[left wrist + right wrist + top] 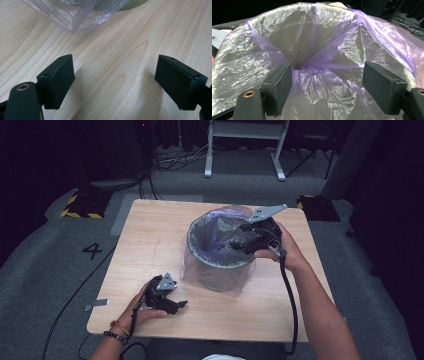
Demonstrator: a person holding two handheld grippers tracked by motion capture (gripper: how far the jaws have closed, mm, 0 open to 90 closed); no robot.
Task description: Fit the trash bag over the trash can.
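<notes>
Centre of the high view: bin lined with purple bag. Right gripper over its rim, jaws wide, gripping nothing. Left gripper, lower left, jaws wide over bare table.

Black grippers w/ grey 3-cornered plates, black cables; beaded bracelets on left wrist.
</notes>
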